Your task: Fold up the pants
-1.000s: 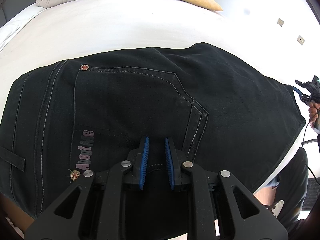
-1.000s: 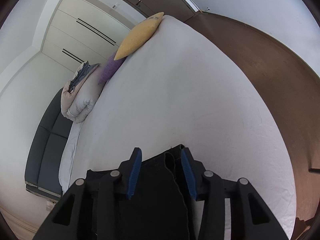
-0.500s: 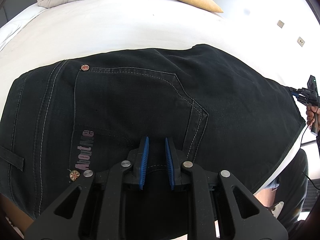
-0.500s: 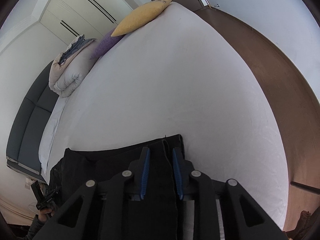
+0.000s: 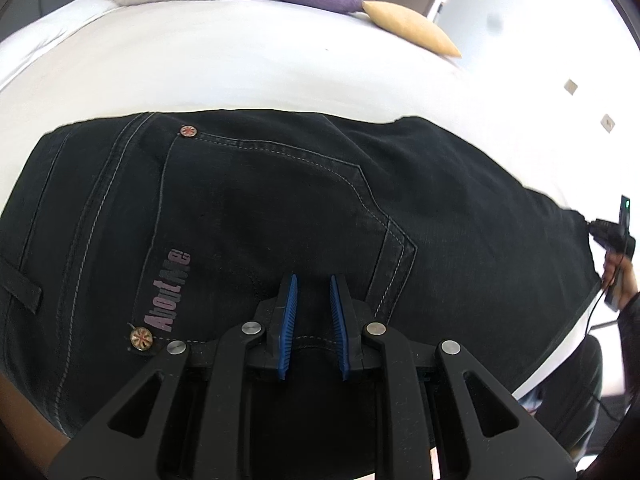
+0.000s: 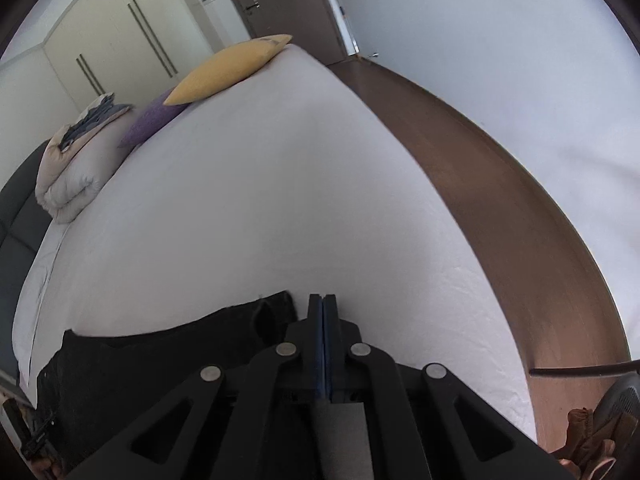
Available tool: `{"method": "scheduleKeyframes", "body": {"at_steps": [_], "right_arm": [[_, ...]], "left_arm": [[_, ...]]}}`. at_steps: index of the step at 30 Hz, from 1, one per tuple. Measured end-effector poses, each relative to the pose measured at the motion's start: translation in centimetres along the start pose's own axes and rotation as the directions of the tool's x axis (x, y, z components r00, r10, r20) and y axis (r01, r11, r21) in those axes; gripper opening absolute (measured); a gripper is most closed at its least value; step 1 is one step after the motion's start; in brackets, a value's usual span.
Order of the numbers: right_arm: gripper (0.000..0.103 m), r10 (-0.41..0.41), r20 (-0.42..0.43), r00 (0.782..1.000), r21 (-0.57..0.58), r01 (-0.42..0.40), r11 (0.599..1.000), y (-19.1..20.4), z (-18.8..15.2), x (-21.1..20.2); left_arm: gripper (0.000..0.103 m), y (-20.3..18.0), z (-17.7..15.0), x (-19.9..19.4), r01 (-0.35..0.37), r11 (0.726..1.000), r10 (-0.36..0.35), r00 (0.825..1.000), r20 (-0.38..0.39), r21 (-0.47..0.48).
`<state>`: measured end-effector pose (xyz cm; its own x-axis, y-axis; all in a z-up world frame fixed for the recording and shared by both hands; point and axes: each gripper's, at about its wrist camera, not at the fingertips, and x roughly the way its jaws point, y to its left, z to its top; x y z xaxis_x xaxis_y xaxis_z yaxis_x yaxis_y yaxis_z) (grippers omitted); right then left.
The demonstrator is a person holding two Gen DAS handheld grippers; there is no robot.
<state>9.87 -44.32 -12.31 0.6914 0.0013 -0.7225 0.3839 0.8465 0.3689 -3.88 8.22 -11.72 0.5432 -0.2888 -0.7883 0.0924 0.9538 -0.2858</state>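
Across the lower two thirds of my left wrist view the black pants [image 5: 280, 216] lie spread flat on the white bed [image 5: 240, 60], back pocket up, with a pink printed label at lower left of the frame and two small metal rivets by the pocket seams. My left claw [image 5: 313, 328] sits at bottom centre, its blue pads [image 5: 289, 332] a narrow gap apart with dark fabric showing between them; I cannot tell whether they pinch the cloth or only hover over it. At the far right edge of that frame my right claw [image 5: 612, 236] appears small, at the end of the pants.

From the right wrist view, the right claw [image 6: 323, 344] fills the bottom centre with its blue pads pressed together and nothing visible between them. The pants [image 6: 168, 360] lie just to its left, in the lower left of the frame, their edge bunched beside the fingers. Toward the upper left a yellow pillow [image 6: 232, 68], a purple pillow [image 6: 154, 124] and a rolled duvet [image 6: 72, 184] rest on the bed [image 6: 260, 200]; brown floor [image 6: 500, 200] curves along the right.
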Motion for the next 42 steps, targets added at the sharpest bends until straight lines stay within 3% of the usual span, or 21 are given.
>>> {"method": "scheduleKeyframes", "body": {"at_steps": [3,6,8,11,13,16,18,19,25,28,32,34,35,37,39,41,42], "right_arm": [[0.001,-0.057,0.028,0.998,0.042,0.056,0.998,-1.0,0.4,-1.2],[0.005,0.089,0.047,0.995,0.021,-0.09,0.996,1.9,0.3,-3.6],[0.013,0.161,0.011,0.987,-0.092,-0.159,0.983,6.1,-0.7,-4.4],[0.013,0.251,-0.142,0.958,-0.241,-0.279,0.929,14.0,-3.7,-3.5],[0.013,0.265,-0.256,0.93,-0.273,-0.333,0.903,18.0,-5.9,-1.5],[0.013,0.199,-0.401,0.894,-0.252,-0.316,0.915,20.6,-8.1,3.1],[0.004,0.138,-0.433,0.891,-0.23,-0.257,0.939,20.1,-8.4,6.1],[0.0,0.148,-0.429,0.891,-0.214,-0.259,0.942,19.3,-8.3,6.5],[0.0,0.168,-0.343,0.924,-0.126,-0.222,0.967,16.8,-5.6,8.0],[0.0,0.059,-0.229,0.972,-0.149,-0.095,0.984,16.2,-4.0,7.8],[0.0,-0.061,-0.137,0.989,-0.073,0.051,0.996,14.6,-3.1,6.0],[0.003,-0.041,-0.097,0.994,-0.036,0.038,0.999,14.2,-3.3,3.5],[0.004,0.031,-0.087,0.996,-0.026,-0.034,0.999,14.5,-3.7,2.0],[0.004,0.192,-0.098,0.976,-0.022,-0.195,0.98,16.1,-5.2,-0.2],[0.006,0.366,-0.16,0.917,-0.054,-0.379,0.924,19.4,-8.7,-1.9],[0.026,0.47,-0.229,0.852,-0.042,-0.491,0.87,21.4,-12.2,-2.0],[0.026,0.483,-0.275,0.831,-0.026,-0.509,0.86,22.0,-14.2,-1.3]], "left_arm": [[0.016,0.1,-0.1,-0.1,0.002,1.0,-0.002,1.0,0.008,-0.005],[0.016,0.1,-0.2,-0.3,0.005,1.0,-0.005,1.0,0.017,-0.017],[0.016,0.0,-0.1,-0.5,0.01,1.0,-0.009,1.0,0.023,-0.024],[0.016,-0.4,-0.1,-0.6,0.016,1.0,-0.015,1.0,0.025,-0.025],[0.016,-0.2,-0.3,-0.9,0.031,0.999,-0.03,0.999,0.026,-0.025],[0.016,-0.5,-0.3,-1.0,0.032,0.999,-0.031,0.999,0.029,-0.028],[0.016,-0.4,-0.3,-1.0,0.037,0.999,-0.036,0.999,0.035,-0.032],[0.016,-0.2,-0.3,-1.0,0.039,0.999,-0.038,0.999,0.037,-0.032],[0.016,0.3,0.6,-0.7,0.036,0.998,-0.034,0.998,0.056,-0.046],[0.016,0.0,1.2,-0.7,0.027,0.998,-0.025,0.998,0.053,-0.052],[0.016,0.0,0.8,-1.4,0.047,0.997,-0.044,0.998,0.047,-0.065],[0.016,0.1,0.4,-1.8,0.043,0.996,-0.039,0.998,0.052,-0.072],[0.016,-0.1,0.2,-2.0,0.039,0.997,-0.035,0.998,0.053,-0.07],[0.016,-1.4,0.1,-2.3,0.046,0.998,-0.044,0.997,0.06,-0.038],[0.016,-2.9,0.1,-2.6,0.06,0.998,-0.061,0.996,0.071,0.008],[0.016,-4.4,-0.2,-2.8,0.097,0.995,-0.099,0.993,0.07,0.038],[0.017,-5.1,-0.6,-2.5,0.11,0.992,-0.113,0.992,0.053,0.054]]}}
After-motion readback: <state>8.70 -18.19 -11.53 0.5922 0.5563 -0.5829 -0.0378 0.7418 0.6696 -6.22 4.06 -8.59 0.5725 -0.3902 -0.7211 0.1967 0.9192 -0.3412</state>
